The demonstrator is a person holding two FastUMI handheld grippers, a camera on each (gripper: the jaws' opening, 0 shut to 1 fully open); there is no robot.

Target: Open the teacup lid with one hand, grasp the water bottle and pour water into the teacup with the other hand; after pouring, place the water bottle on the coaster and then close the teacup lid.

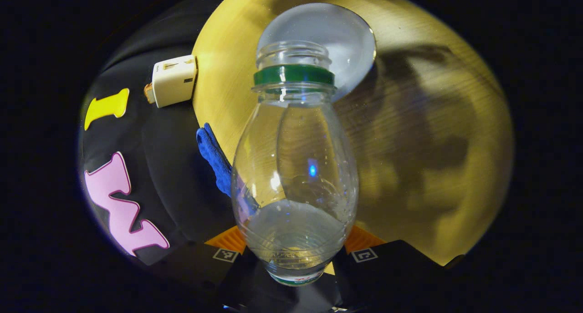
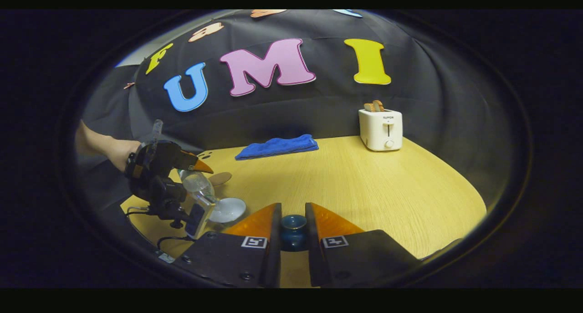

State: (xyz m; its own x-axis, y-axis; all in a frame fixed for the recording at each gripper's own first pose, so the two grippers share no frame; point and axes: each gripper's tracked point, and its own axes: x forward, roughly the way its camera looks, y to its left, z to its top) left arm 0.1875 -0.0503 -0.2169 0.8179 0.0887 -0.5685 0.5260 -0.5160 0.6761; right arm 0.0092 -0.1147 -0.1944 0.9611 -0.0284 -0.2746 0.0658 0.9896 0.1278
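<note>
Water sat low in the uncapped water bottle [image 1: 295, 167], clamped between the left gripper [image 1: 294, 258] fingers, mouth tipped over the teacup [image 1: 339, 44]. Right gripper [image 2: 293, 233] pinched the teacup lid [image 2: 293, 225]. Overtilting could splash past the rim.

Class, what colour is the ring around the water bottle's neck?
Green; the ring on the water bottle shows best in the left gripper view.

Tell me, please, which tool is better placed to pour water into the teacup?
Left. Its tool grips the water bottle, whose open mouth points at the white teacup. The right tool is shut on the blue lid.
</note>
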